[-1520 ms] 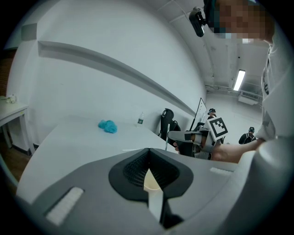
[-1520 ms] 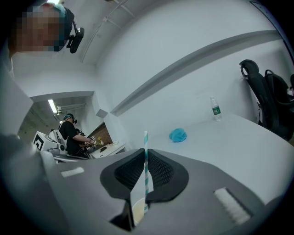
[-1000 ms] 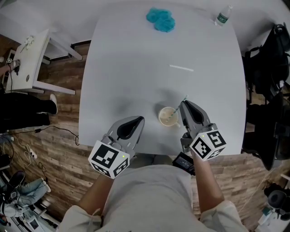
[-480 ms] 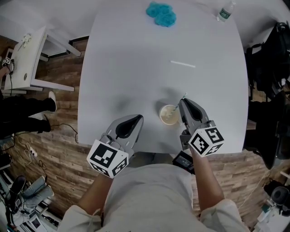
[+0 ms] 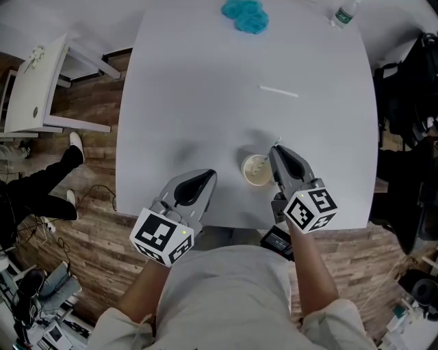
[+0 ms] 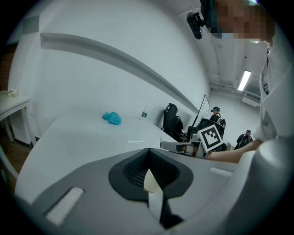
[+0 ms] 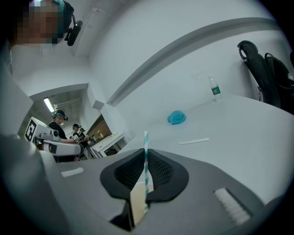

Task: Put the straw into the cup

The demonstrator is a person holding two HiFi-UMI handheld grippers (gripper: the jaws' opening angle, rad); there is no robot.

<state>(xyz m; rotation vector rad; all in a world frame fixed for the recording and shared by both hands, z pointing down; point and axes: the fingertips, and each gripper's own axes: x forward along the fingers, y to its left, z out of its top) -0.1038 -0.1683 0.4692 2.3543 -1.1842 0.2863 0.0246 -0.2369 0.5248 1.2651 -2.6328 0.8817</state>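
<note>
Presently the right gripper [image 7: 146,155] is pinching the straw [image 7: 146,138], judged light and crushable, mid-shaft between its closed jaws beside the cup [image 5: 256,170], the left gripper [image 6: 148,156] idling, jaws together, empty.

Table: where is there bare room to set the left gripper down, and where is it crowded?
The widest bare patch of table runs along the left side, from the blue cloth down to the left gripper. Another lies right of the white strip, below the bottle. Crowded: the near edge, where the cup sits beside the right gripper holding the straw.
</note>
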